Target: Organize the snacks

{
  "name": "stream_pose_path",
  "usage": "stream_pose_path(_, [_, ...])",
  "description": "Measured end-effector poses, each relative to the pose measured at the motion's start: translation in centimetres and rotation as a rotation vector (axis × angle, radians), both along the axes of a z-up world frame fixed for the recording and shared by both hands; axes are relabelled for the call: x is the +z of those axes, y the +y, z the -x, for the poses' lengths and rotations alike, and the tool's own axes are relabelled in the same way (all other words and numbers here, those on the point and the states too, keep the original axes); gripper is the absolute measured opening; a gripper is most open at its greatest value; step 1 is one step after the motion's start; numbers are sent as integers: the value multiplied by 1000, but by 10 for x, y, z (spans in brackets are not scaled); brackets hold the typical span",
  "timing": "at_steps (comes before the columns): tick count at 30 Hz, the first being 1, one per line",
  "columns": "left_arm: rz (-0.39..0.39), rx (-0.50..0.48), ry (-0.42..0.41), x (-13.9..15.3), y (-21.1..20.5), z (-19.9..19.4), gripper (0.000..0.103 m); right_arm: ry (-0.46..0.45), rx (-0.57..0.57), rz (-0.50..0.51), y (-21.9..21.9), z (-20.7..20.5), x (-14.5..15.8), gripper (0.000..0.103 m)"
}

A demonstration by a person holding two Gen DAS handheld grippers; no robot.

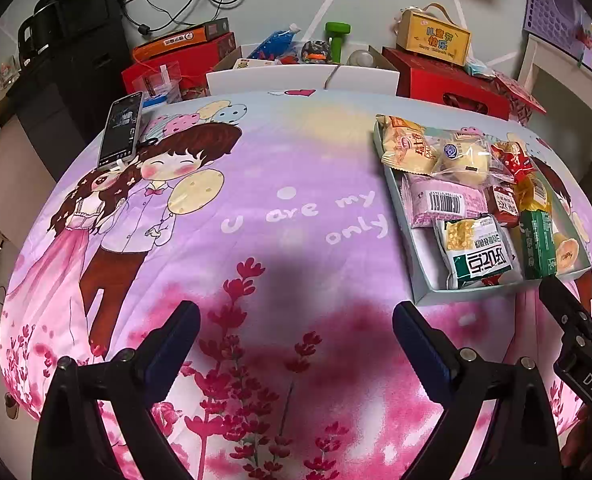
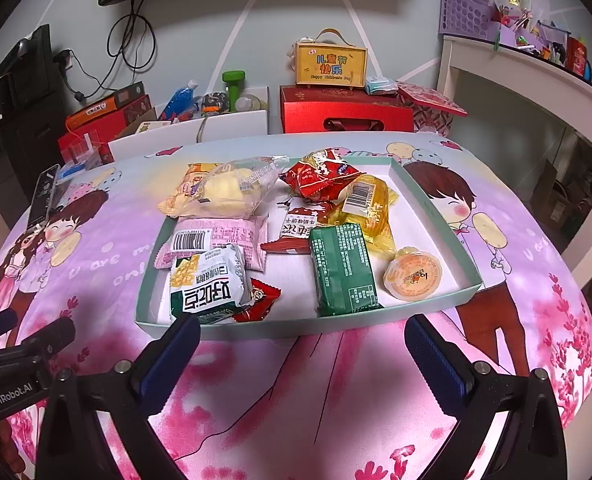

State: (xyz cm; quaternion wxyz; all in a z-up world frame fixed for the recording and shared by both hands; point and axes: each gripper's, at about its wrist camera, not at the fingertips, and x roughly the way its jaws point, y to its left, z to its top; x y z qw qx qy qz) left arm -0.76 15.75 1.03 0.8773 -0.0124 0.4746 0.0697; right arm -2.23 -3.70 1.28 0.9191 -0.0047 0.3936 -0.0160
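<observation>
1. The left gripper (image 1: 296, 320) hangs over the pink cartoon cloth (image 1: 255, 208), fingers spread wide and empty.
2. The right gripper (image 2: 302, 334) is likewise spread and empty, just short of the tray's near wall.
3. The shallow tray (image 2: 436, 188) holds the snacks: a white-green packet (image 2: 205, 280), a green pack (image 2: 342, 270), a jelly cup (image 2: 414, 276).
4. Farther in lie a pink wrapper (image 2: 223, 240) and bread bags (image 2: 223, 190).
5. A red box (image 2: 346, 110) stands behind.

Bright, even indoor light, sharp at the centre of both views. Fisheye bending curves the surface (image 1: 296, 208) and darkens corners to black. A soft shadow pools at 6 o'clock; snack wrappers (image 2: 231, 188) show mild glare.
</observation>
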Motion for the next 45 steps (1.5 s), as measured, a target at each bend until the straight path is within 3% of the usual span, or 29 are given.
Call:
stream_pose_path(30, [10,-1,-14,2,1,1,97,3,5,5,2,0,-1,103])
stream_pose_path(45, [-37,11,-11,3,-1,2,97,-21,28,-15,2,3,4,103])
